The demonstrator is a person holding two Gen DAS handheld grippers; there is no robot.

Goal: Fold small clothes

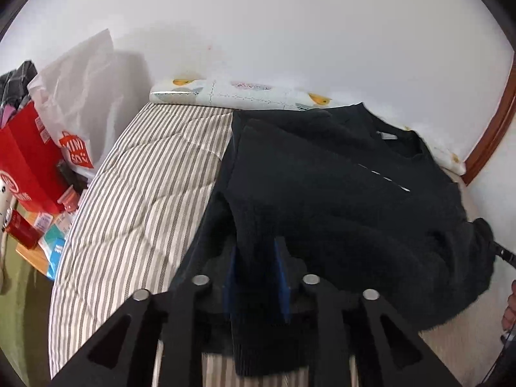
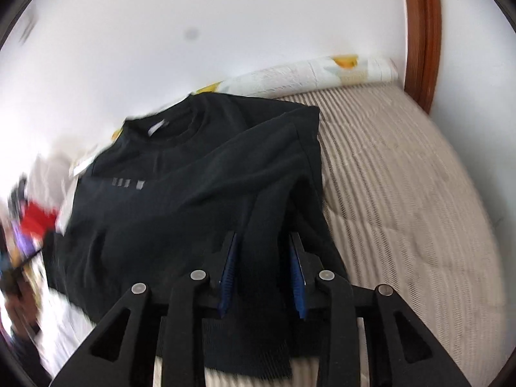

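A black sweater [image 1: 322, 187] lies on the striped bed, collar toward the wall. My left gripper [image 1: 256, 251] is shut on the sweater's sleeve cuff, which hangs down between the blue pads [image 1: 281, 274]. In the right wrist view the same sweater [image 2: 180, 193] shows with small grey marks on its chest. My right gripper [image 2: 262, 248] is shut on the other sleeve cuff, held between its blue pads [image 2: 296, 277]. Both sleeves are drawn toward the near edge over the sweater's body. The right view is blurred by motion.
The striped mattress cover [image 1: 135, 200] spans the bed. A rolled patterned quilt [image 1: 232, 93] lies along the white wall. A red bag [image 1: 29, 158], a white plastic bag [image 1: 84, 96] and boxes crowd a table at left. A brown wooden frame [image 2: 422, 32] stands at right.
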